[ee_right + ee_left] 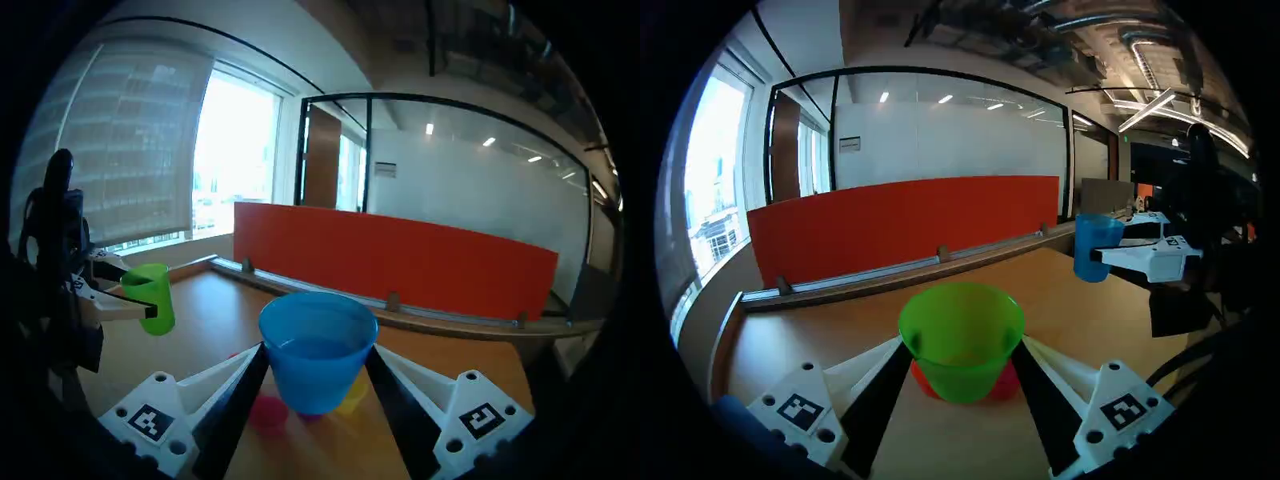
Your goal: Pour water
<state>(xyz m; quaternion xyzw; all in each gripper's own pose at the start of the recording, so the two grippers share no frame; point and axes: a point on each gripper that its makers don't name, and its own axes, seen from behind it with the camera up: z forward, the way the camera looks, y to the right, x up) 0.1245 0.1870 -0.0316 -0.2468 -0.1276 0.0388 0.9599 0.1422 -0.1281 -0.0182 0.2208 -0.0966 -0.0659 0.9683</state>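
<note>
A green cup (962, 340) stands upright between the white fingers of my left gripper (962, 360), which is shut on it above the wooden table (1088, 312). The same green cup (152, 298) appears at the left of the right gripper view, held by the left gripper (132, 300). My right gripper (316, 372) is shut on a blue cup (318, 350) with water in it, held upright. In the left gripper view that blue cup (1096, 246) hangs at the right, gripped by the right gripper (1120, 254).
Under the green cup sits a red cup (1002, 386). Below the blue cup lie a pink cup (268, 414) and a yellow cup (354, 395). An orange divider (904, 216) with a metal rail (880, 276) bounds the table's far edge.
</note>
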